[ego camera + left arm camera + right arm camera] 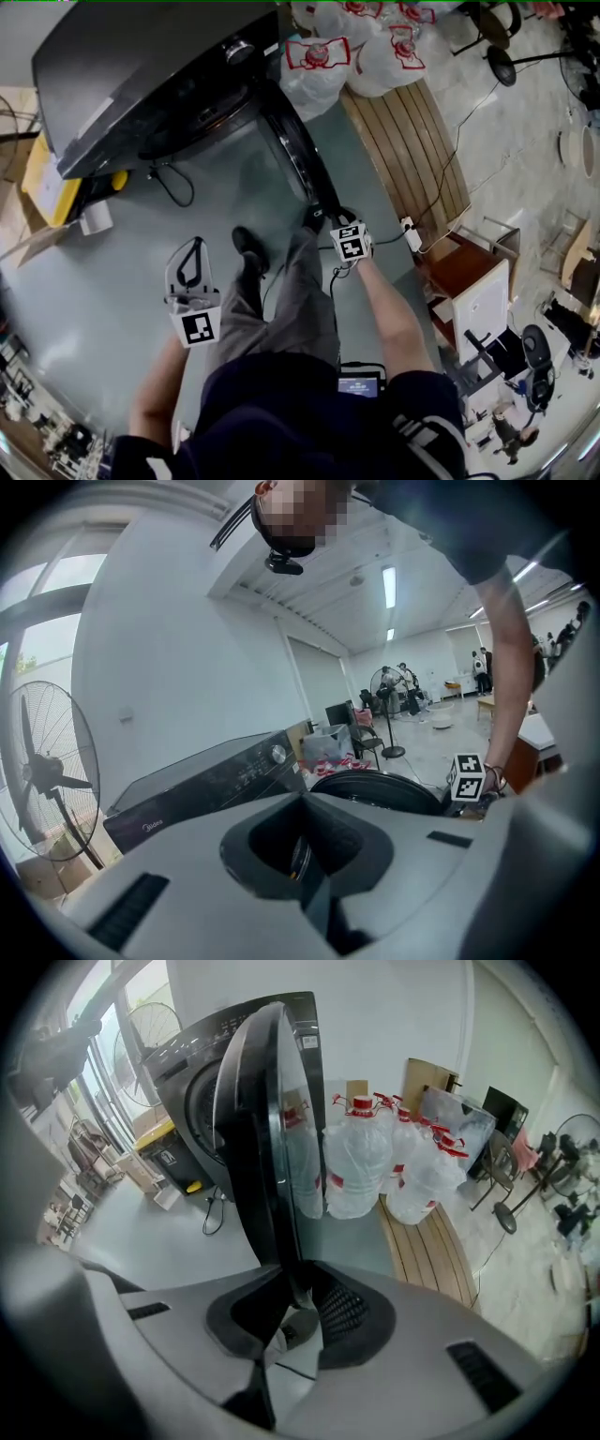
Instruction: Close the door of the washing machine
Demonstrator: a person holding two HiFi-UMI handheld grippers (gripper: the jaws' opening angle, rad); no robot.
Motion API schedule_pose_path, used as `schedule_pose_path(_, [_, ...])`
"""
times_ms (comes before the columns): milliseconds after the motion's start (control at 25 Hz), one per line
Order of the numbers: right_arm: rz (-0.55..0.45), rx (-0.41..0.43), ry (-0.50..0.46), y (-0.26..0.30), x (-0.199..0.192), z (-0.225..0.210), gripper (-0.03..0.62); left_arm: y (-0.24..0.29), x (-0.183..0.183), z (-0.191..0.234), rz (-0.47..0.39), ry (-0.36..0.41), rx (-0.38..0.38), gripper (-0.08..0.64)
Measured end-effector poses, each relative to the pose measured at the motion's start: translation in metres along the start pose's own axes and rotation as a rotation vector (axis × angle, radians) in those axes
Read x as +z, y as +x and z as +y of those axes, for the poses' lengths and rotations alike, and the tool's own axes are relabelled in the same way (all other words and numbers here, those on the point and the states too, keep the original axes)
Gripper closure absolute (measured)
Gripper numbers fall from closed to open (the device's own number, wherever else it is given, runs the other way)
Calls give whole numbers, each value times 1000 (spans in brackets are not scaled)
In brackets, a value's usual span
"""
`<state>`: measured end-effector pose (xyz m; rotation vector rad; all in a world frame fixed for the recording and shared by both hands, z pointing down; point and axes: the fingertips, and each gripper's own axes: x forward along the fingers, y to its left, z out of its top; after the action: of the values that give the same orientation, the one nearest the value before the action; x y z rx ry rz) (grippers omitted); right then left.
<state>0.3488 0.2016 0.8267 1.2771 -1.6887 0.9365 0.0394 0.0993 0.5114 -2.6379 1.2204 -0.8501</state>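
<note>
Black washing machine door [265,1110], open, clamped in right tool [292,1283].

Open workshop hall — pedestal fan [44,778], water jugs [356,1162].

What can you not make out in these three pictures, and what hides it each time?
- Inside of the washing machine: in the head view it is seen steeply from above and is dark. In the right gripper view it is partly behind the open door.
- Lettering on the control panel: left gripper view, too small to read.
- People far down the hall: left gripper view, too small.
</note>
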Motion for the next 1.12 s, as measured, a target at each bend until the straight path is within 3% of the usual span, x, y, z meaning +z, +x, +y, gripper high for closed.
schedule_pose_path(680, [34,-48,102,22,8,118,502,-47,-71,73,-22,-7,16,535])
schedule_pose_path(1120, [36,57,117,40,27,190,474,-54,-83,89,62,-20,116,535])
